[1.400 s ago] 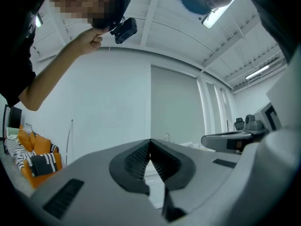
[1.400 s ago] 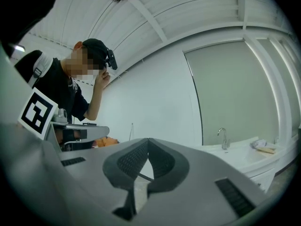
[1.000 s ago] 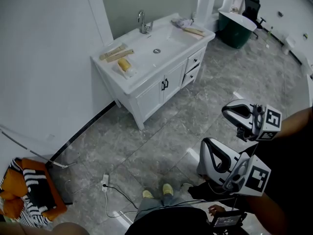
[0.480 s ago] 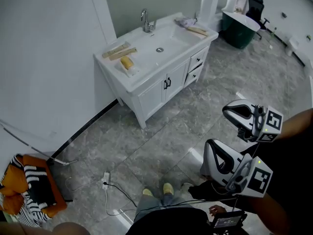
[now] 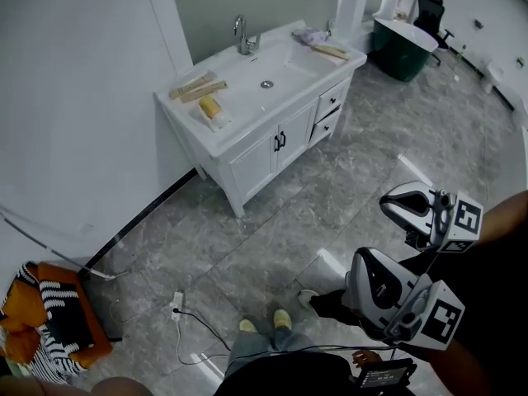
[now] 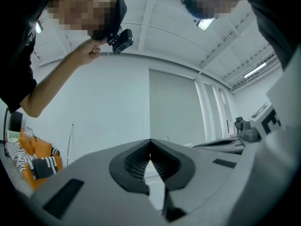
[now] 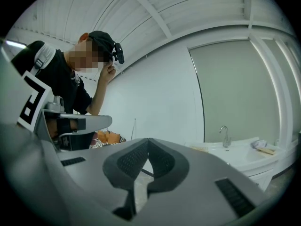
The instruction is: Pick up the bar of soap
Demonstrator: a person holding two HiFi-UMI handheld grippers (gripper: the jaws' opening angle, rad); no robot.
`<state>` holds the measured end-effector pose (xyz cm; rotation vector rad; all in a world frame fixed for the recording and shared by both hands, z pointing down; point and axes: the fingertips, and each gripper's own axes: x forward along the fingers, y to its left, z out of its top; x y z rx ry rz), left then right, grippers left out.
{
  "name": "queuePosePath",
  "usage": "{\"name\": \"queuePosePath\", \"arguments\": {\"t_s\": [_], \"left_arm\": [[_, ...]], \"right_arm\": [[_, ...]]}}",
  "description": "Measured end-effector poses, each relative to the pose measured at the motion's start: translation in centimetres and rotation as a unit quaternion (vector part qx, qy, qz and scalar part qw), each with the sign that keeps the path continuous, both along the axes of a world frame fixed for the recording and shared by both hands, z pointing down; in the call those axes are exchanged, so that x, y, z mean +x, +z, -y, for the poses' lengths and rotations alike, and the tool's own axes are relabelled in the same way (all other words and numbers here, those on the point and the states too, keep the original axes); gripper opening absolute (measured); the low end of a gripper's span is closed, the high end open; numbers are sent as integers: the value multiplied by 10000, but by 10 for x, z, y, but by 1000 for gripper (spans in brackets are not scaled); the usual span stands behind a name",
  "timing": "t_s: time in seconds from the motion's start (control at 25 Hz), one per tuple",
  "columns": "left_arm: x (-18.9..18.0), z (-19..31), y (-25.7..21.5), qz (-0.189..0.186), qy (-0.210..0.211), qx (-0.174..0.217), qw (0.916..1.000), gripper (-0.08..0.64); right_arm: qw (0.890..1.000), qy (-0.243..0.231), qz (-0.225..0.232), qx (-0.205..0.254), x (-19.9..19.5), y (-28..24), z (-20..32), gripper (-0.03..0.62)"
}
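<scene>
Grey stone-tile bathroom floor across most of the head view. At upper centre, against the pale wall, white vanity surface with a sunken basin and a chrome tap at the back edge.

On the left end of that surface, toward the front, yellow-orange bar of soap, lying flat, just beside a small white object nearer the edge; cannot tell whether touching. Behind the soap, two tan wooden sticks side by side. On the far right end, crumpled pale cloth and another tan wooden piece.

At lower right of the frame, well apart from the vanity, two white-bodied tongs held level: left tongs lower, right tongs above.

In the left gripper view, left tongs pressed together, nothing between the ribbed dark pads. Same in the right gripper view: right tongs closed tip to tip, empty, with tap and basin off to the right behind them.

At lower left of the head view, orange cushion with black-and-white striped fabric; white power strip on the floor at lower centre-left.
</scene>
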<state>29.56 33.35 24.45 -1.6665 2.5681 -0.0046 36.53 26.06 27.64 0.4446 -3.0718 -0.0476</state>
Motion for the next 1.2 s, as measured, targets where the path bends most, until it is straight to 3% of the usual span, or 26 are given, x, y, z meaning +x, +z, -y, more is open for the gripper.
{"name": "queuePosePath", "arguments": {"t_s": [0.36, 0.76, 1.2], "left_arm": [[-4, 2, -9, 65, 83, 125, 9999, 9], [-34, 26, -6, 21, 180, 159, 9997, 9], [-70, 65, 6, -225, 287, 131, 9992, 9]], "right_arm": [[9995, 15, -30, 323, -10, -16, 8, 5], [9985, 280, -67, 473, -27, -15, 51, 5], [9985, 367, -158, 372, -54, -8, 84, 5]]}}
